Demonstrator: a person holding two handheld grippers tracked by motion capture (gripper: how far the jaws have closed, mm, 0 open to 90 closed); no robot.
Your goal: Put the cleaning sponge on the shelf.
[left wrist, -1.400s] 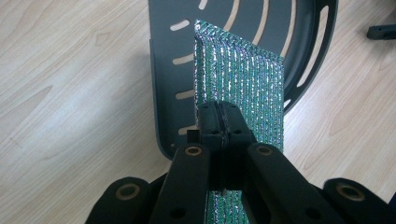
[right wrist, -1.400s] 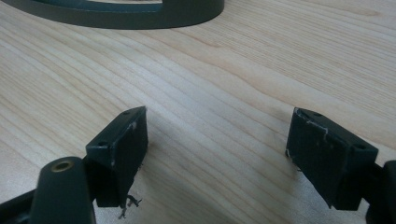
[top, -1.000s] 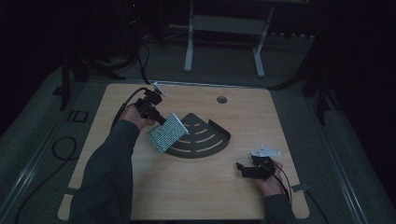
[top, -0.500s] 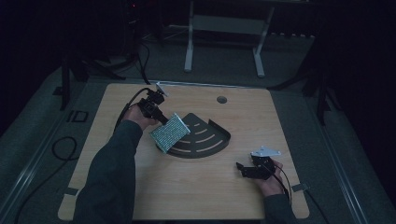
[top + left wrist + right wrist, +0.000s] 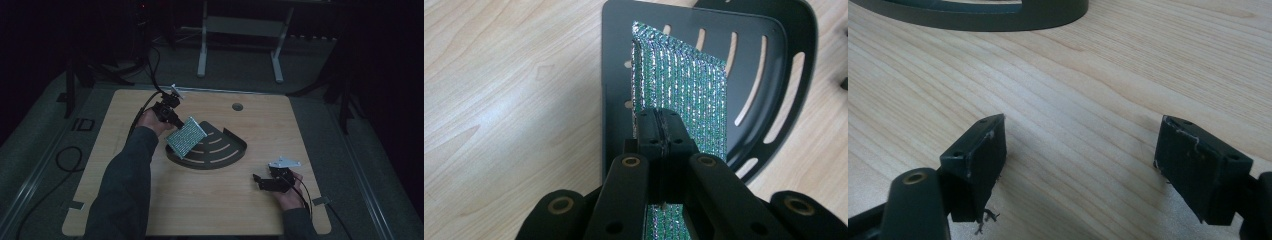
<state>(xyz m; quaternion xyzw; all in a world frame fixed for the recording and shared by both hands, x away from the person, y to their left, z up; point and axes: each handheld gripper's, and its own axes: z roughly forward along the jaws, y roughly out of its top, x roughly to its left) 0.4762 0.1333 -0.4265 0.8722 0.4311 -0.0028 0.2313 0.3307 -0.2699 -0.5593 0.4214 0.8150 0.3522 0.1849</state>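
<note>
A shiny green-and-silver mesh pad [image 5: 186, 137] hangs tilted over the left part of a dark quarter-round slotted tray [image 5: 220, 150] in the middle of the table. My left gripper [image 5: 172, 116] is shut on the pad's edge; in the left gripper view the closed jaws pinch the pad [image 5: 684, 85] above the tray [image 5: 769, 60]. Near the table's front right, my right gripper [image 5: 261, 181] rests low over bare wood, open, with nothing between its fingers [image 5: 978, 160]. The right gripper view catches the tray's rim [image 5: 998, 15] at the top.
The wooden table [image 5: 150, 200] has a round cable hole [image 5: 237, 106] at the back. Cables [image 5: 145, 107] trail from the left gripper off the table's back left. A white desk frame [image 5: 240, 45] stands on the floor beyond.
The left hand and the pad have shifted slightly toward the tray's left side. The right gripper has stayed put.
</note>
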